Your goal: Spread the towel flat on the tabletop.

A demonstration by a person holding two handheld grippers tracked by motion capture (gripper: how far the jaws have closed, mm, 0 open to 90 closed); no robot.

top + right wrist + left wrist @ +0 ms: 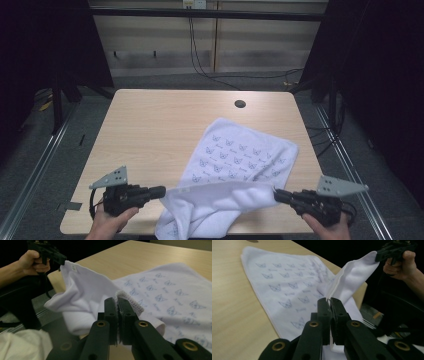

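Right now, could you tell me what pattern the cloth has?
White cloth with rows of small blue cat-face prints; clearest in the left gripper view.

In the high view, the left gripper (161, 190) sits at the lower left of the frame, held in the left hand (107, 222), which comes up from the bottom edge; its jaws point toward the frame's centre and are closed tight on a fold of white cloth (220, 192). The right gripper (276, 192) mirrors it at the lower right, gripped by the right hand (327, 227) (only the knuckles and wrist show above the bottom edge), jaws pointing left and likewise clamped on the cloth's edge. Both grippers lie roughly level. A grey three-cornered plate tops each.
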